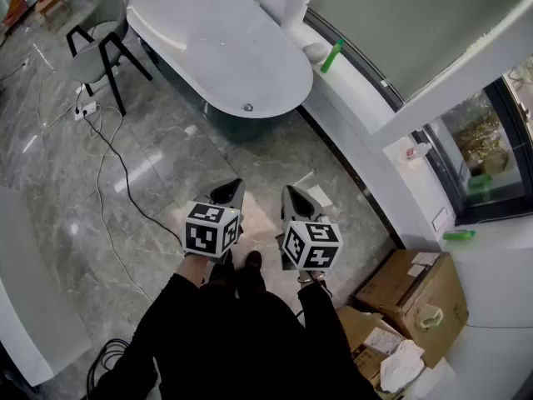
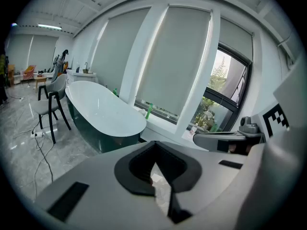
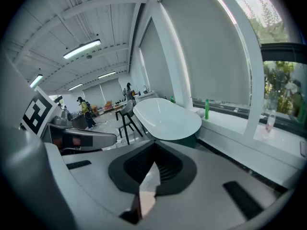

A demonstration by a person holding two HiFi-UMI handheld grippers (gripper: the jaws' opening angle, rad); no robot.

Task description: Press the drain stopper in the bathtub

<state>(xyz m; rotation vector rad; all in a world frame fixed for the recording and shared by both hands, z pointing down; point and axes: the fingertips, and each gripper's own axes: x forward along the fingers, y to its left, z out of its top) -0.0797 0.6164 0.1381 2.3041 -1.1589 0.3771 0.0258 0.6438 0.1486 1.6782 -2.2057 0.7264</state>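
The white oval bathtub (image 1: 212, 44) stands on the marble floor ahead of me, with a small metal drain fitting (image 1: 247, 107) at its near end. It also shows in the left gripper view as the bathtub (image 2: 103, 111) and in the right gripper view as the bathtub (image 3: 165, 119). My left gripper (image 1: 232, 187) and right gripper (image 1: 290, 193) are held side by side at waist height, well short of the tub. Both point toward it. The left gripper (image 2: 156, 166) and the right gripper (image 3: 152, 169) are each shut, with nothing between the jaws.
A grey chair (image 1: 98, 32) stands left of the tub, with a power strip (image 1: 86, 109) and a black cable (image 1: 117, 169) on the floor. A green bottle (image 1: 333, 55) sits on the white window ledge (image 1: 366, 115). Cardboard boxes (image 1: 416, 294) lie at my right.
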